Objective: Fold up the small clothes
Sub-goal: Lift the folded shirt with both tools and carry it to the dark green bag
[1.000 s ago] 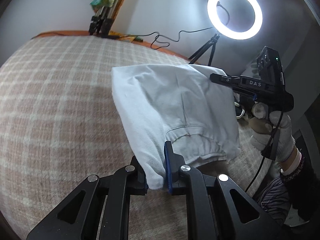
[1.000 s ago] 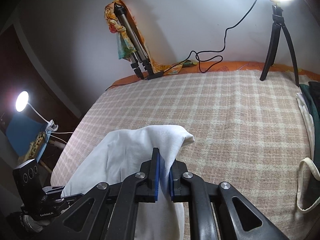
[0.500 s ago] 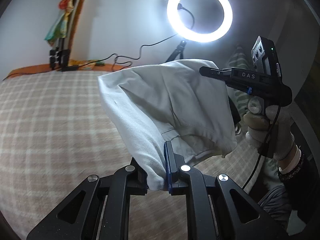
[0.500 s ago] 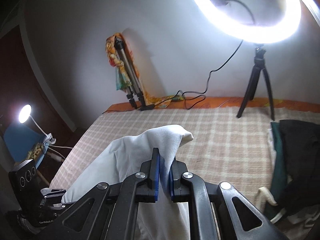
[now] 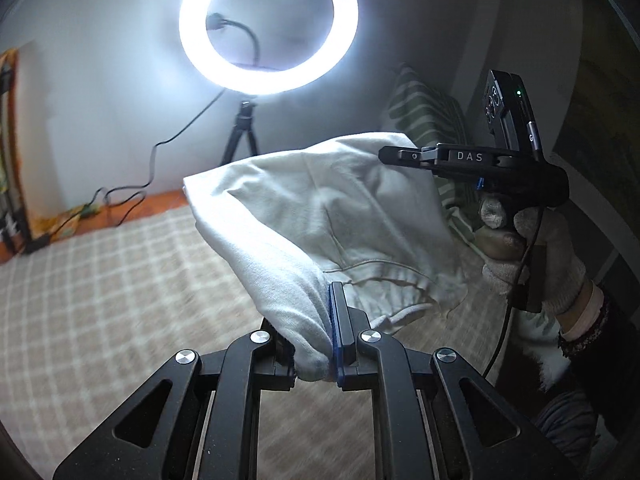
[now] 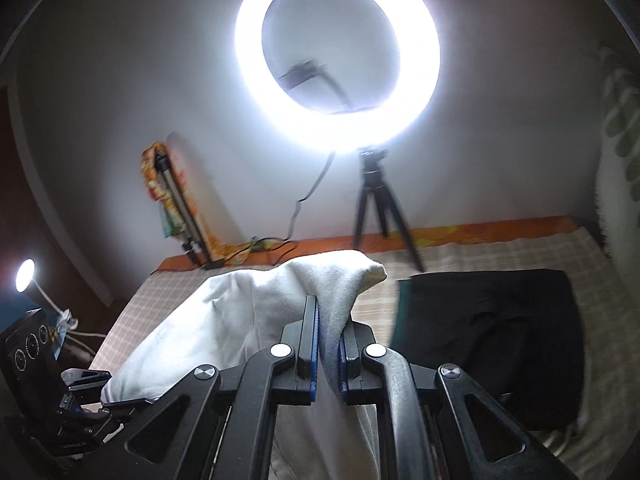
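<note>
Left gripper (image 5: 320, 344): clamped on white shorts (image 5: 320, 208) at waistband. Right gripper (image 6: 328, 344): clamped on opposite edge. Shorts hang above checked bed (image 5: 120, 280). Advice: keep cloth taut, level. Beyond: ring light (image 5: 268, 24).

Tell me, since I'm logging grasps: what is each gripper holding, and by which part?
Both grip one white garment: the left gripper pinches a bunched edge beside the gathered band, and the right gripper a fold near its far corner.
</note>
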{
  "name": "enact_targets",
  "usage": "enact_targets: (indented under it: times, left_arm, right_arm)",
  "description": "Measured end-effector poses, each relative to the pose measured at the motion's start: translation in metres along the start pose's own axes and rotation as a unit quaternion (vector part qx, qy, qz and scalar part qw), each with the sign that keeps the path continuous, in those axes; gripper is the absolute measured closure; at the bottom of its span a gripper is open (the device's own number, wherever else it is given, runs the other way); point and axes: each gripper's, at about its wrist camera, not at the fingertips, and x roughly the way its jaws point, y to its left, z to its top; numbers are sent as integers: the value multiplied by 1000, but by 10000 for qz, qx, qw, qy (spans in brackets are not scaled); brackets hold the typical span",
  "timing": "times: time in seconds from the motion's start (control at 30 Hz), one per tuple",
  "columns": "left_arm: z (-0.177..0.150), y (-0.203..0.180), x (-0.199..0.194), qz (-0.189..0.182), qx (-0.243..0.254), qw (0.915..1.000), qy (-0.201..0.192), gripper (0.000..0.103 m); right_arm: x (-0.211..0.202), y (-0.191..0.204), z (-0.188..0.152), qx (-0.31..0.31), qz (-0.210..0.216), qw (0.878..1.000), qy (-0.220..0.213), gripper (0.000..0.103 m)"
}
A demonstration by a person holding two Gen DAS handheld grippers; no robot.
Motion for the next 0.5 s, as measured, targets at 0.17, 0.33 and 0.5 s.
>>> enact_targets:
  times: [0.17,0.33,0.5]
  left_arm:
    - [20,-24,34,-203,159,9997,-11,92]
    - [37,-36,70,-309,207,9993,10,92]
    - [44,-43,103,-362,197,9991,85,92]
  right_arm:
    - [-12,-46,17,95,-382,9992,-111,98]
    - [-10,-88,32,181,-645,9976,-150,98]
    - [2,-113,40,65,-859,9962,-95,98]
